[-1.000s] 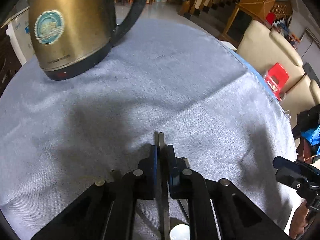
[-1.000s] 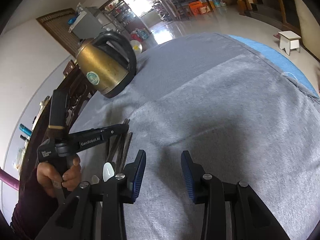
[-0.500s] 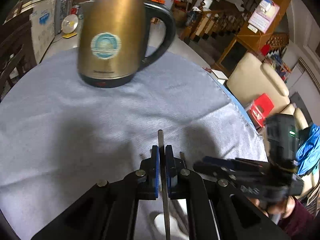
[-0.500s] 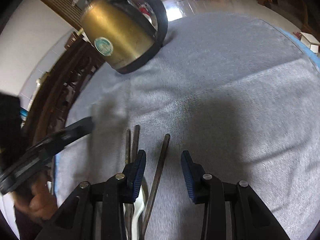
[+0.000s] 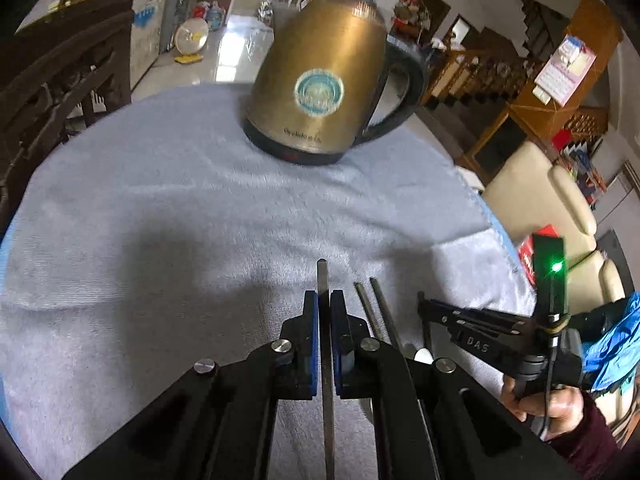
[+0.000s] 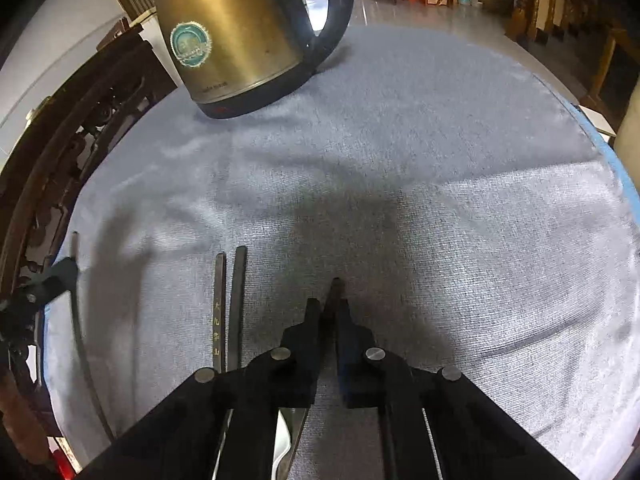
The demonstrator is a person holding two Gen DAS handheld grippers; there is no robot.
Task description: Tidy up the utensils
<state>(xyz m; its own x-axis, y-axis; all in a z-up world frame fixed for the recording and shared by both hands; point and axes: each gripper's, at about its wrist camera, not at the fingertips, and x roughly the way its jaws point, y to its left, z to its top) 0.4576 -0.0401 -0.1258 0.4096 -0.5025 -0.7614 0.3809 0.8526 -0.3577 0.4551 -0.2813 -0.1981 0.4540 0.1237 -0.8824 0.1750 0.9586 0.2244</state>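
Grey cloth [image 5: 160,208] — chopstick [image 5: 323,280] between left claw [image 5: 324,312]

Four dark chopsticks. One [image 5: 322,280] is pinched in the left claw [image 5: 324,308], tip poking forward; another [image 6: 335,292] sits clamped in the right claw [image 6: 328,316]. Two more [image 6: 229,304] lie side by side, nearly parallel, on the grey-clothed surface [image 6: 440,200], beside a white spoon [image 5: 424,356].

Dim daylight, soft shadows, fisheye-warped edges, slight blur.
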